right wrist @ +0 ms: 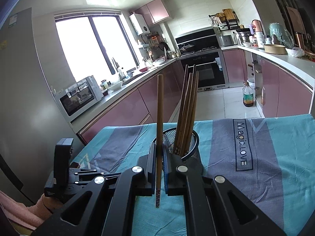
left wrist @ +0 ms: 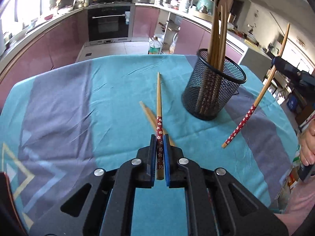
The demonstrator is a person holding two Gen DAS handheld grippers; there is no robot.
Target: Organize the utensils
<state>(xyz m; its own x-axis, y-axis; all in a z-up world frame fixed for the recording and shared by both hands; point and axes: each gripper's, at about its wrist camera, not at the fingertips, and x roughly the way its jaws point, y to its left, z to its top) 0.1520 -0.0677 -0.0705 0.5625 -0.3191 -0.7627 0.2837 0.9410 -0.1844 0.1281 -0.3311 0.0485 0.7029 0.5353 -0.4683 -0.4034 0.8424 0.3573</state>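
My left gripper [left wrist: 159,136] is shut on the red flowered end of a wooden chopstick [left wrist: 159,98], whose bare tip points away over the table. A second chopstick [left wrist: 147,114] lies on the cloth beneath it, crossing under it. A black mesh holder [left wrist: 214,86] with several chopsticks standing in it sits to the right. In the right wrist view my right gripper [right wrist: 159,144] is shut on the shaft of another chopstick [right wrist: 159,108], held nearly upright, flowered end down, just in front of the holder [right wrist: 190,143]. That chopstick [left wrist: 254,106] also shows right of the holder in the left wrist view.
A teal and grey tablecloth [left wrist: 78,102] covers the table, and its far edge drops to a tiled kitchen floor. An oil bottle [left wrist: 155,46] stands on the floor beyond. A hand [left wrist: 309,145] shows at the right edge. Pink cabinets and an oven line the back.
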